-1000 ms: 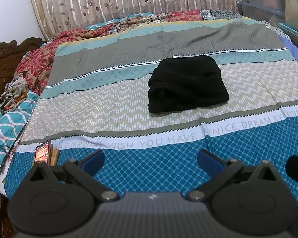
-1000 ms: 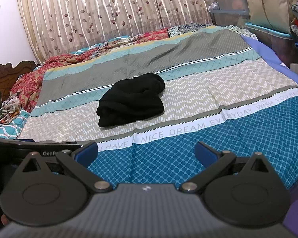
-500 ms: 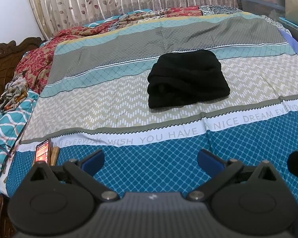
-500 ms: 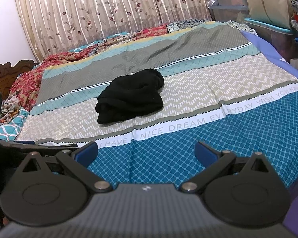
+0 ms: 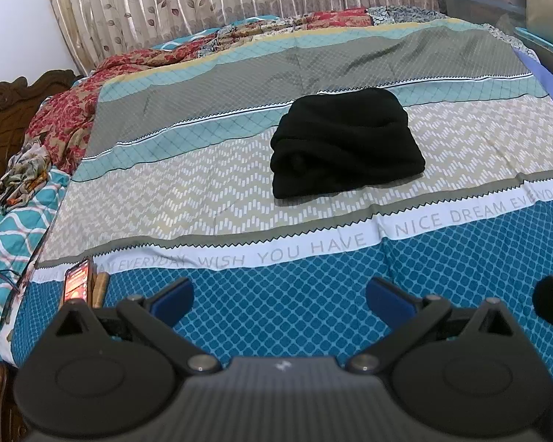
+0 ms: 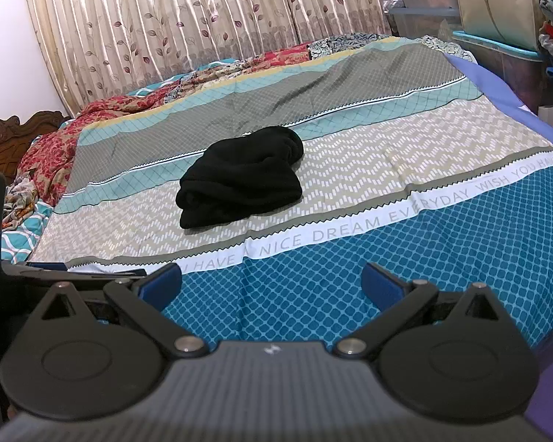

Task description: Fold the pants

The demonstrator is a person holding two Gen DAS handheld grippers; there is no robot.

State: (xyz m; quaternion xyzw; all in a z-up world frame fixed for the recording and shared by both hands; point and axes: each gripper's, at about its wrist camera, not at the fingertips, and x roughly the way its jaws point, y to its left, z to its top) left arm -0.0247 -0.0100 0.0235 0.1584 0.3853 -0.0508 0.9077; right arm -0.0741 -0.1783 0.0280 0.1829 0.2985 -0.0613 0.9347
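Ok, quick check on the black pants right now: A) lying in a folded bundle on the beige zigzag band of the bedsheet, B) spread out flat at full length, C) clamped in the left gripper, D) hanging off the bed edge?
A: the black pants sit bunched in layers on the bedsheet, while the left gripper and right gripper are both open, apart from them.

bed (image 5: 188,199) – striped cover | curtain (image 6: 202,25) – leaf print | white wall (image 5: 22,33)

Left gripper (image 5: 278,296) held level, blue fingers spread wide, right gripper (image 6: 272,281) alongside, likewise spread, both empty
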